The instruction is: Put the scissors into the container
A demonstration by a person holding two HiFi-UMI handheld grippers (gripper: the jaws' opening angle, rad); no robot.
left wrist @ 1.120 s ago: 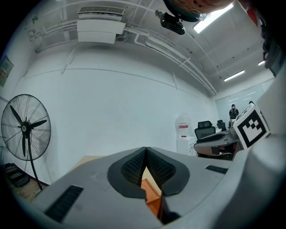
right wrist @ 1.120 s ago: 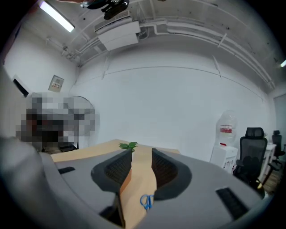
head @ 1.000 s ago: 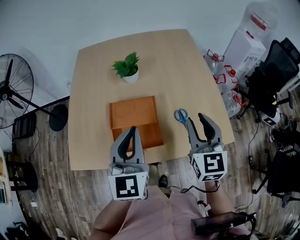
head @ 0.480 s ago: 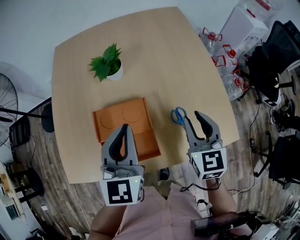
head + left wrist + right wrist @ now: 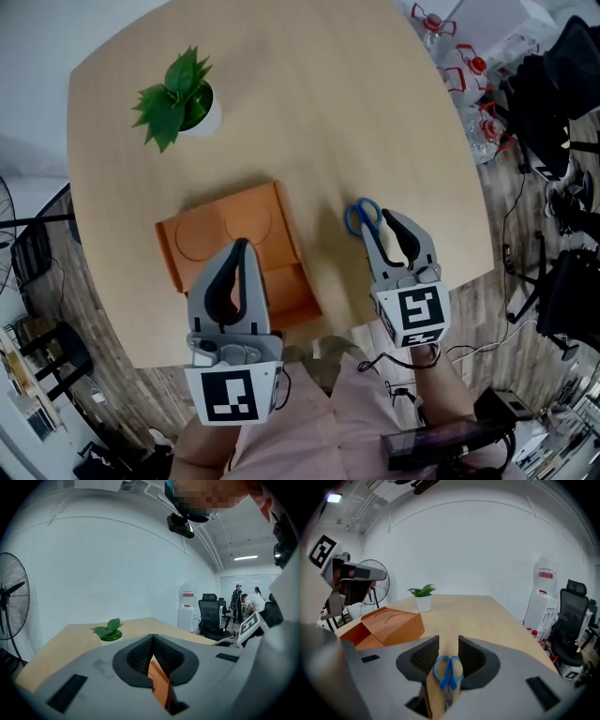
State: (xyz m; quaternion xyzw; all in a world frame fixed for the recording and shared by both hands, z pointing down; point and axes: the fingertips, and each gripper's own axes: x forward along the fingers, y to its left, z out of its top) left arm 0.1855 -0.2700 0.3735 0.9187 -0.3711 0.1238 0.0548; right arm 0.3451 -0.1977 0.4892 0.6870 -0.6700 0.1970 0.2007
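2 blue plastic loops on scissors [image 5: 447, 670] | right tool [image 5: 448, 642] jaws apart around them | left tool [image 5: 152, 638] jaws together | container [image 5: 202, 239] orange, boxy

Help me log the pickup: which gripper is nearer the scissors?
Right. The right gripper straddles the blue scissors, jaws parted; the left gripper hangs over the orange container.

One scissors [image 5: 363, 217], container [image 5: 234, 246], plant [image 5: 178, 94]; perhaps three bottles [image 5: 461, 67]
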